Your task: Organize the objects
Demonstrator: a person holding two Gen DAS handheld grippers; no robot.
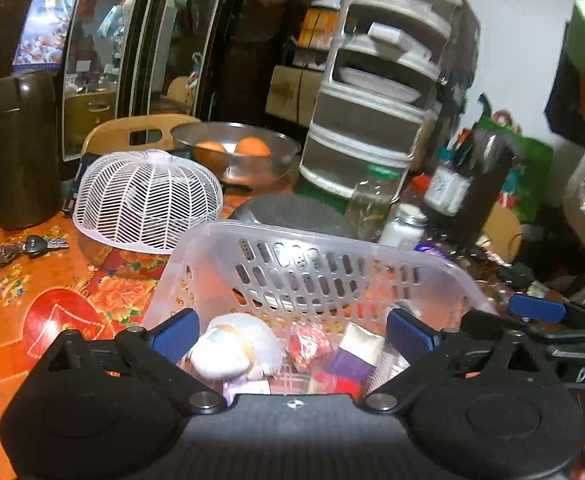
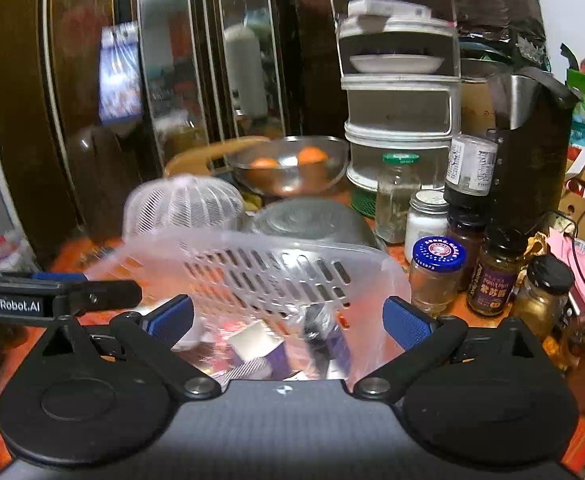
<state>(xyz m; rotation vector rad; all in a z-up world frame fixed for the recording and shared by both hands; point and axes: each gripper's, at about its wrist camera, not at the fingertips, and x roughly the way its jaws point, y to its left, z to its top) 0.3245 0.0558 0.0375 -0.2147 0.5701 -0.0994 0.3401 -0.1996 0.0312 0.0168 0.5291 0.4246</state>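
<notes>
Cluttered table, floral orange cloth (image 1: 20,292). Left gripper (image 1: 290,334): jaws standing wide, gripping nothing, hovering over clear perforated basket (image 1: 312,272) of wrapped snacks directly ahead and below. Basket's long axis running across both grippers. Right gripper (image 2: 286,322): equally spread, empty, equally near; jars (image 2: 436,276) just beside basket.

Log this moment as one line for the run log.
left tool: open, over basket | right tool: open, over basket | basket: on table, holds packets | jars: outside basket, right
</notes>
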